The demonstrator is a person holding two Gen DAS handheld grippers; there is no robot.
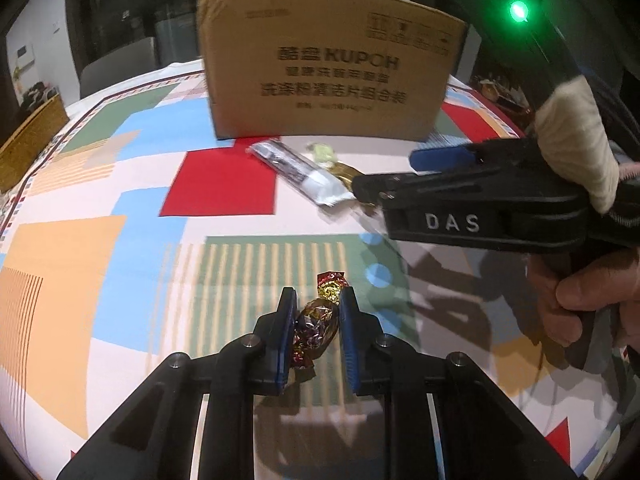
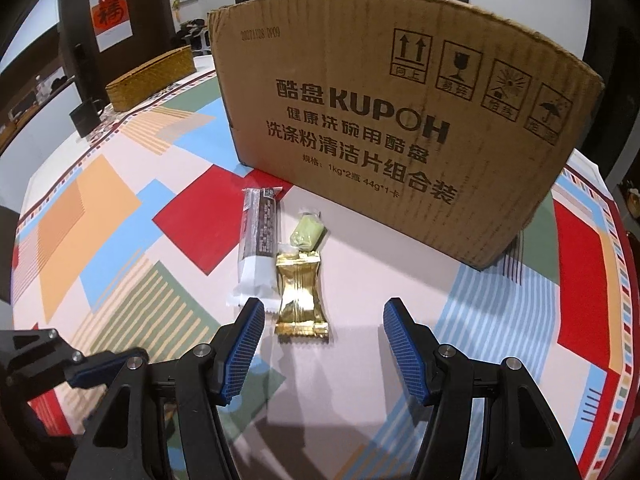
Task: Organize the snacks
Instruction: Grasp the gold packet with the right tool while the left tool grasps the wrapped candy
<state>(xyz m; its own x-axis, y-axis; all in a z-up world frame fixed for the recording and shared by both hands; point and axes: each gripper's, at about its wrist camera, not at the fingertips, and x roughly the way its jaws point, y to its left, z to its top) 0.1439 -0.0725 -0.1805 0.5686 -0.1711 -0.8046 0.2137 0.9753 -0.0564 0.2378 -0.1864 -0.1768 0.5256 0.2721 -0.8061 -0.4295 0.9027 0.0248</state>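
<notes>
My left gripper (image 1: 317, 300) is shut on a foil-wrapped candy (image 1: 316, 326), red and gold, just above the patterned tablecloth. My right gripper (image 2: 324, 310) is open, low over the table, with a gold snack packet (image 2: 300, 292) between its fingers' line. Beside the gold packet lie a long white-and-dark bar (image 2: 258, 246) and a small green candy (image 2: 306, 234). The same bar (image 1: 300, 170) and green candy (image 1: 322, 152) show in the left wrist view, with the right gripper (image 1: 412, 172) over them. A cardboard box (image 2: 400, 120) stands upright behind the snacks.
The cardboard box (image 1: 328, 76) blocks the far side. A woven basket (image 2: 152, 76) and a dark mug (image 2: 84, 118) sit at the table's far left edge. The tablecloth (image 2: 120, 216) spreads left of the snacks.
</notes>
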